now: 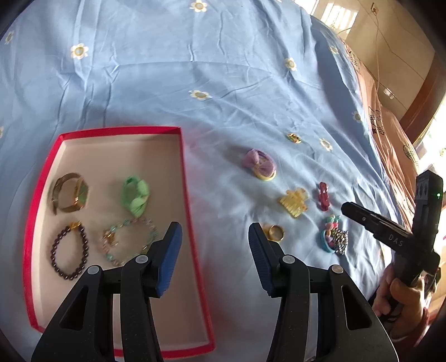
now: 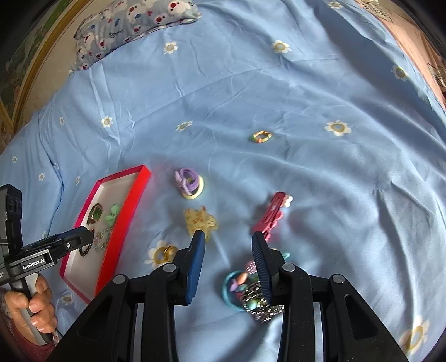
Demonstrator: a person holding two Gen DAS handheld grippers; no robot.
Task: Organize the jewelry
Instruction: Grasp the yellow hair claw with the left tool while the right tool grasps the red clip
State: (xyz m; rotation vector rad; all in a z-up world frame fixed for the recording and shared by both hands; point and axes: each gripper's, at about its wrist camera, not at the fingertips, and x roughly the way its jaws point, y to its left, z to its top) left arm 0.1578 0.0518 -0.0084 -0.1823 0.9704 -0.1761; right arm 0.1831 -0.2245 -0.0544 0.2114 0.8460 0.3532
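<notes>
A red-rimmed box (image 1: 186, 178) lies on the blue bedsheet; it holds a gold watch (image 1: 71, 196), a green bow (image 1: 135, 198), a dark bead bracelet (image 1: 69, 252) and a pastel bead bracelet (image 1: 129, 241). My left gripper (image 1: 215, 234) is open and empty over the box's right edge. On the sheet lie a purple bow tie (image 2: 189, 182), a yellow claw clip (image 2: 200, 220), a red hair clip (image 2: 271, 213), a gold ring (image 2: 166, 253), a small multicolour ring (image 2: 261, 136) and a teal charm bracelet with a metal chain (image 2: 251, 295). My right gripper (image 2: 228, 239) is open and empty above the sheet, just beyond the charm bracelet.
A patterned pillow (image 2: 131, 25) lies at the far left of the bed. A brown blanket (image 1: 390, 133) covers the bed's right side. The right gripper's body (image 1: 390, 231) shows at the right of the left wrist view. The box also shows in the right wrist view (image 2: 122, 222).
</notes>
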